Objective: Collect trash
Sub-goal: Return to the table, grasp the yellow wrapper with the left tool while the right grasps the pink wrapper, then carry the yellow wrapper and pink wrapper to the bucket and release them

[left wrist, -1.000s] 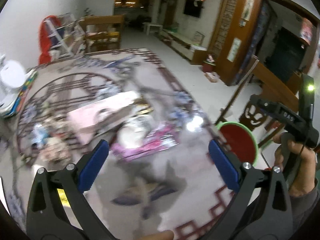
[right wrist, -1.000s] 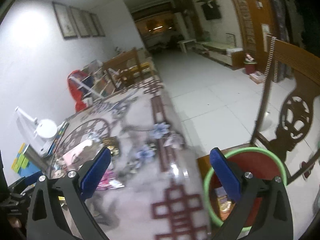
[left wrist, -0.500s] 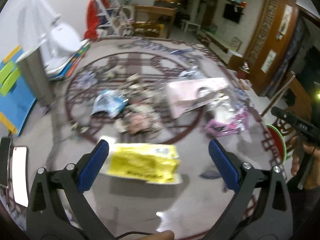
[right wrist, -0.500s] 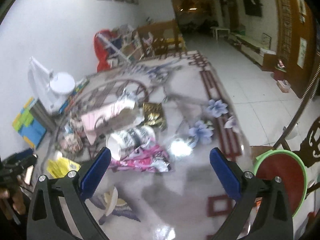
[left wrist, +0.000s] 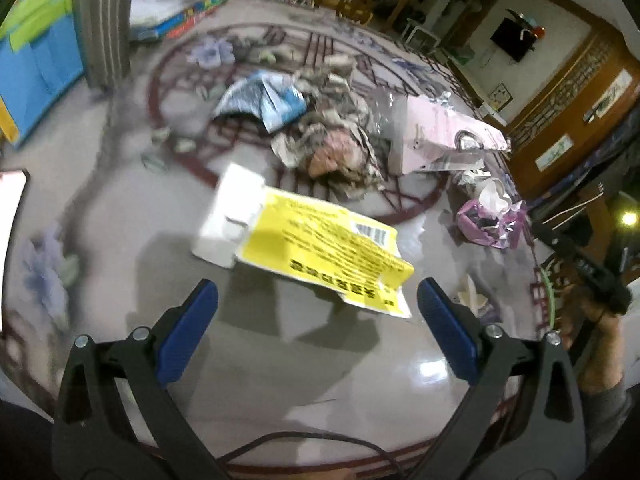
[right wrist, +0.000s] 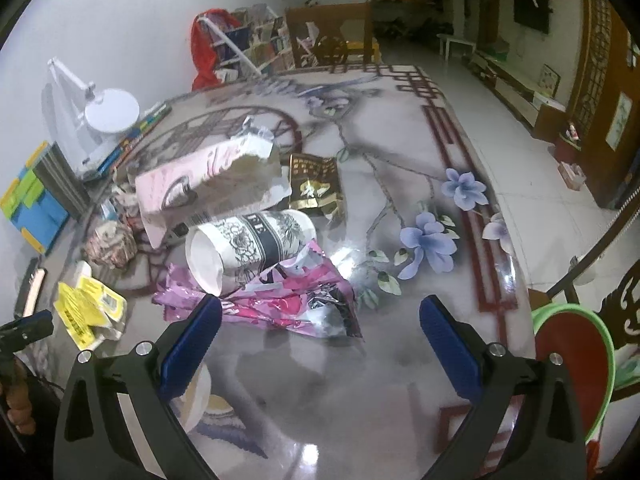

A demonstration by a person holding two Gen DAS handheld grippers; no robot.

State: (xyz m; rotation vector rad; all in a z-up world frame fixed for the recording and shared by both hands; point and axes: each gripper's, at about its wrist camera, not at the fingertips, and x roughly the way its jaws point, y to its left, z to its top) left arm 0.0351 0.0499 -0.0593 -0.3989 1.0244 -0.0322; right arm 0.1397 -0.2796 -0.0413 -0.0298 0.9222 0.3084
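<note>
Both hand-held grippers hang spread wide and empty over a glossy patterned table: the left gripper point(left wrist: 318, 300) just short of a flattened yellow-and-white cardboard carton point(left wrist: 308, 246), likely light and stiff, best pinched at its raised near edge. Beyond the right gripper point(right wrist: 320, 318) lie a crinkly pink foil wrapper point(right wrist: 280, 300) and a crushable printed paper cup point(right wrist: 248, 250).
</note>
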